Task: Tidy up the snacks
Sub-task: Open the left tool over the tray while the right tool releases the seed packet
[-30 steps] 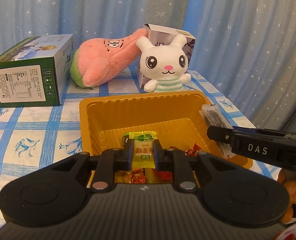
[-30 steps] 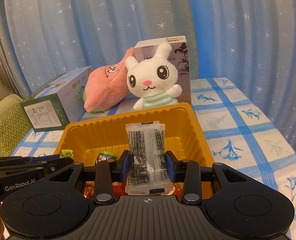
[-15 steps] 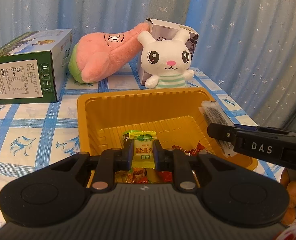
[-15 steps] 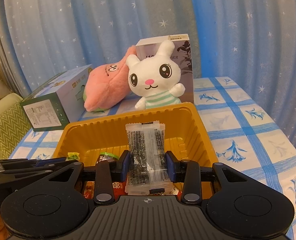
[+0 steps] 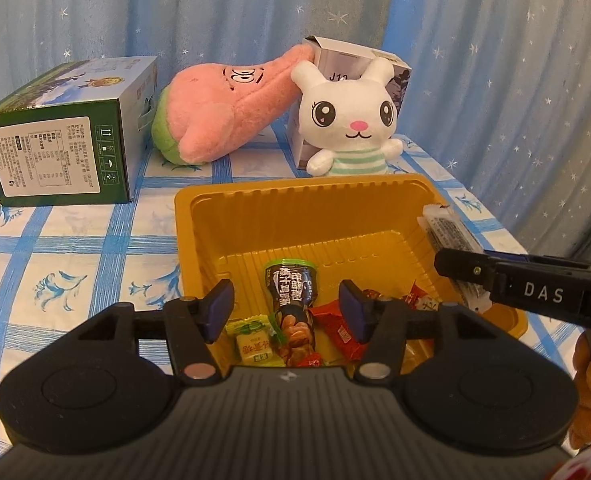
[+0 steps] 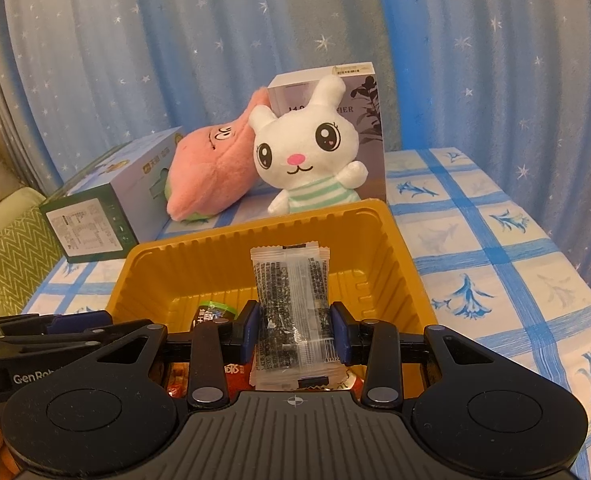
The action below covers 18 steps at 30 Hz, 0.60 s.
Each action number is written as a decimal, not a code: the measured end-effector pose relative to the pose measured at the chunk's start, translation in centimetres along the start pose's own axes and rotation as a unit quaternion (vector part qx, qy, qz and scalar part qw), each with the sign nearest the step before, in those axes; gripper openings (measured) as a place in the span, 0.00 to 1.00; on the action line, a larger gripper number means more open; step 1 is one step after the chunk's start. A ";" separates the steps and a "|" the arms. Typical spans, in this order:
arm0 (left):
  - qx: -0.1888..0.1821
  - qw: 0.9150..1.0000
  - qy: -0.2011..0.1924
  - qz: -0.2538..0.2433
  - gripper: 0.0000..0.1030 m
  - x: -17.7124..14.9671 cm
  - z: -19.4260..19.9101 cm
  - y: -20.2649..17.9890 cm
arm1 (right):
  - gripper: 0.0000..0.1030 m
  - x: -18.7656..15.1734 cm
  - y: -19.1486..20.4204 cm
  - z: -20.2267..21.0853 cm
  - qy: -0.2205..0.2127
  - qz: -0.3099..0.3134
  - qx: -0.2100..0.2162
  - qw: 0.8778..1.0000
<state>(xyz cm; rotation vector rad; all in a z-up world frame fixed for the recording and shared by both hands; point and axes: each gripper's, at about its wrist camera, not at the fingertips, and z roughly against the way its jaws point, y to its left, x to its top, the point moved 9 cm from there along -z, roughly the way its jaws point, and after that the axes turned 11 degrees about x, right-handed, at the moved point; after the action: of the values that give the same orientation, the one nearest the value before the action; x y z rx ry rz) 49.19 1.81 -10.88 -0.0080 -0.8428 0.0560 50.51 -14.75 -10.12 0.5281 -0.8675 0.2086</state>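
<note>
A yellow tray [image 5: 295, 194] sits on the checked tablecloth and holds several snacks: a small yellow-green candy [image 5: 251, 342], a dark nut packet [image 5: 293, 306] and red wrappers [image 5: 341, 330]. My left gripper [image 5: 285, 312] is open and empty, just above the tray's near end, with the candy lying below it. My right gripper [image 6: 295, 328] is shut on a clear packet of black seeds [image 6: 291, 300] and holds it upright over the tray [image 6: 395, 248]. In the left wrist view the right gripper comes in from the right with that packet [image 5: 449, 236].
Behind the tray stand a white rabbit plush [image 5: 351, 120], a pink plush [image 5: 219, 112], a grey box [image 5: 335, 68] and a green box [image 5: 67, 132] at the left. The table drops off at the right edge [image 6: 555, 264]. A blue curtain hangs behind.
My left gripper opened and let go of the yellow-green candy, which now lies in the tray. The right gripper still holds the seed packet, moved slightly closer over the tray.
</note>
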 end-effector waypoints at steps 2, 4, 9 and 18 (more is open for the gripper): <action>0.001 1.000 0.000 -0.001 0.53 0.0 0.0 0.0 | 0.37 0.0 0.0 0.1 -0.001 0.000 0.001 1.000; 0.002 1.000 0.000 -0.003 0.54 -0.1 0.0 0.0 | 0.37 0.1 0.1 0.1 -0.002 -0.001 0.003 1.000; 0.003 1.000 0.001 -0.006 0.54 -0.1 0.0 -0.2 | 0.37 0.0 0.1 0.0 0.000 -0.001 0.005 1.000; 0.001 1.000 0.000 -0.007 0.55 -0.2 0.1 -0.4 | 0.37 0.2 0.3 0.0 -0.004 -0.006 0.010 1.000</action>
<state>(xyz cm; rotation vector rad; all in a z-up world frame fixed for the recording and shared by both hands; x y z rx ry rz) 49.02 1.45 -10.92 0.0000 -0.8435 0.0431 50.55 -14.50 -9.90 0.5525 -0.8704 0.2052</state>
